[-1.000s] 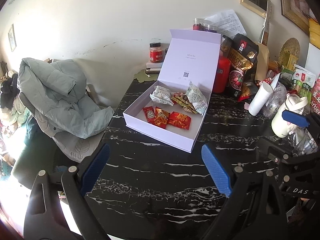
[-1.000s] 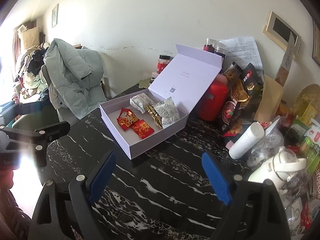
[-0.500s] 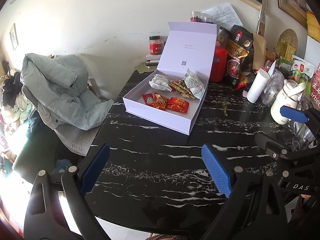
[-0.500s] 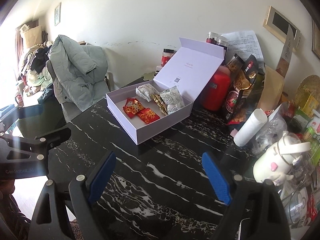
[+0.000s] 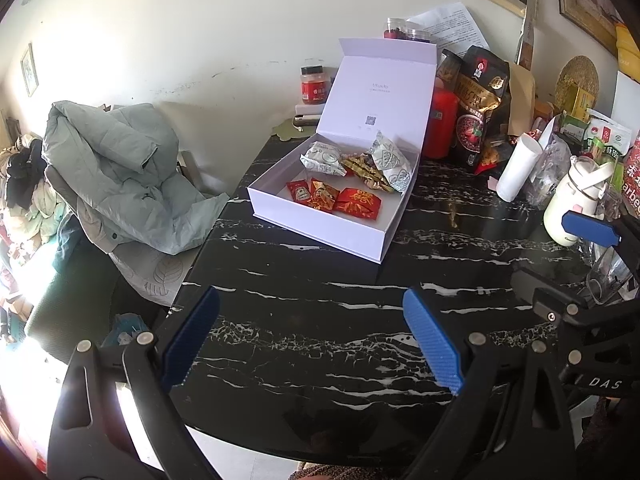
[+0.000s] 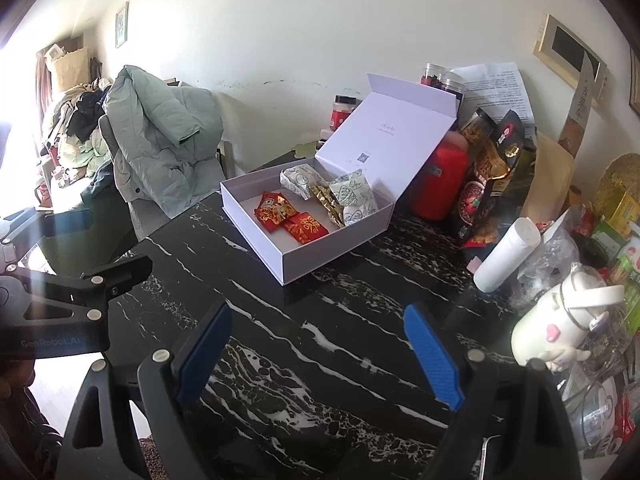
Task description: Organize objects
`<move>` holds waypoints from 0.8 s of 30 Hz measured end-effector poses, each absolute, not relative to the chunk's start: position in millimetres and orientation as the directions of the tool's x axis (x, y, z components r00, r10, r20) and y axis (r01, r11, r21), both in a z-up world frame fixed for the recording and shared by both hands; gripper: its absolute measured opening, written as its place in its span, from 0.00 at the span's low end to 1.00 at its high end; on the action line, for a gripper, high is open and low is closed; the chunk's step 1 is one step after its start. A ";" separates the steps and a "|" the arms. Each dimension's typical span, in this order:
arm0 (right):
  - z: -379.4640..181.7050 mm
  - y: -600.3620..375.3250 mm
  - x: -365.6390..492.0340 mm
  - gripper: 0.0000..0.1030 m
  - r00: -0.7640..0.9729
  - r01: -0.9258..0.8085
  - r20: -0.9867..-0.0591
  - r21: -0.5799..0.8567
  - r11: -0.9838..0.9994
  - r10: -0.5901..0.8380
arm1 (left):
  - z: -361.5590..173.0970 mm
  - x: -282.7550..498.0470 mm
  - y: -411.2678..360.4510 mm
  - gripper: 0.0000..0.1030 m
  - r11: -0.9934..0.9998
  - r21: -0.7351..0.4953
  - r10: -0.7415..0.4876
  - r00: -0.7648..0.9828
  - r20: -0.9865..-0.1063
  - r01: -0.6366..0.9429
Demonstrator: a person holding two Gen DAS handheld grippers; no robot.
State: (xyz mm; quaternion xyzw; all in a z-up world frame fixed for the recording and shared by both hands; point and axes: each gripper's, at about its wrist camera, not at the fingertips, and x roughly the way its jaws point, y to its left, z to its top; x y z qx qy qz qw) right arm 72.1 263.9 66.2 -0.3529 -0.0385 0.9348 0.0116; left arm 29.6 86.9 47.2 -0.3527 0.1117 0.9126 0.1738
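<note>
White box [image 5: 320, 220], lid hiding jars [image 5: 404, 28]

one box [image 5: 320, 224], three red packets [image 5: 358, 203], perhaps two white [image 5: 323, 158]

1. A grey-green padded jacket [image 5: 120, 176] lies heaped over a chair left of the black marbled worktop [image 5: 320, 320].
2. A red canister [image 6: 440, 184] stands just behind the open lid.
3. A dark snack bag [image 5: 480, 108] leans beside the canister.
4. A white paper roll [image 6: 508, 256] leans in the clutter at the right.
5. A cream kettle [image 6: 560, 320] stands near the roll.
6. A red-labelled jar [image 5: 313, 85] stands by the wall.
</note>
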 end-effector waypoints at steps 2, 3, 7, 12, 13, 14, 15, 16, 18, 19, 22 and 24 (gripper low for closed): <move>65.4 263.5 71.2 0.86 -0.748 0.003 -0.662 -0.082 -0.997 0.052 | 45.9 29.1 87.2 0.90 -0.914 0.079 0.240 -0.687 -0.686 -0.398; 65.1 263.3 70.8 0.86 -0.748 0.003 -0.662 -0.081 -0.997 0.052 | 45.3 28.2 87.1 0.90 -0.914 0.077 0.240 -0.685 -0.688 -0.398; 63.2 262.2 68.9 0.86 -0.743 0.006 -0.667 -0.084 -0.996 0.052 | 42.3 25.4 86.4 0.90 -0.916 0.069 0.239 -0.676 -0.697 -0.395; 60.7 261.4 66.1 0.86 -0.737 0.008 -0.674 -0.086 -0.996 0.052 | 39.6 22.6 86.1 0.90 -0.916 0.067 0.238 -0.668 -0.705 -0.397; 60.3 261.2 65.6 0.86 -0.736 0.009 -0.675 -0.086 -0.996 0.052 | 39.0 22.4 86.5 0.90 -0.915 0.067 0.238 -0.667 -0.706 -0.398; 59.9 261.0 65.1 0.86 -0.735 0.009 -0.676 -0.087 -0.996 0.053 | 38.3 21.8 86.8 0.90 -0.914 0.068 0.238 -0.665 -0.708 -0.399; 59.5 261.0 64.5 0.86 -0.733 0.009 -0.678 -0.089 -0.996 0.054 | 37.9 21.4 87.1 0.90 -0.914 0.068 0.238 -0.664 -0.709 -0.400; 59.1 260.9 63.7 0.86 -0.732 0.009 -0.680 -0.089 -0.996 0.054 | 37.8 21.0 87.2 0.90 -0.914 0.069 0.237 -0.664 -0.709 -0.400; 57.7 260.8 62.3 0.86 -0.728 0.009 -0.683 -0.090 -0.996 0.055 | 37.6 20.1 87.2 0.90 -0.914 0.069 0.237 -0.663 -0.710 -0.400; 57.4 261.2 61.6 0.86 -0.727 0.009 -0.685 -0.091 -0.996 0.056 | 37.6 20.1 87.2 0.90 -0.914 0.069 0.237 -0.663 -0.710 -0.400; 56.6 261.2 60.3 0.86 -0.724 0.010 -0.687 -0.093 -0.996 0.057 | 35.8 18.2 88.0 0.90 -0.913 0.068 0.236 -0.658 -0.715 -0.401; 56.3 261.1 60.0 0.86 -0.724 0.011 -0.687 -0.092 -0.996 0.056 | 34.5 16.7 88.3 0.90 -0.914 0.066 0.235 -0.656 -0.717 -0.399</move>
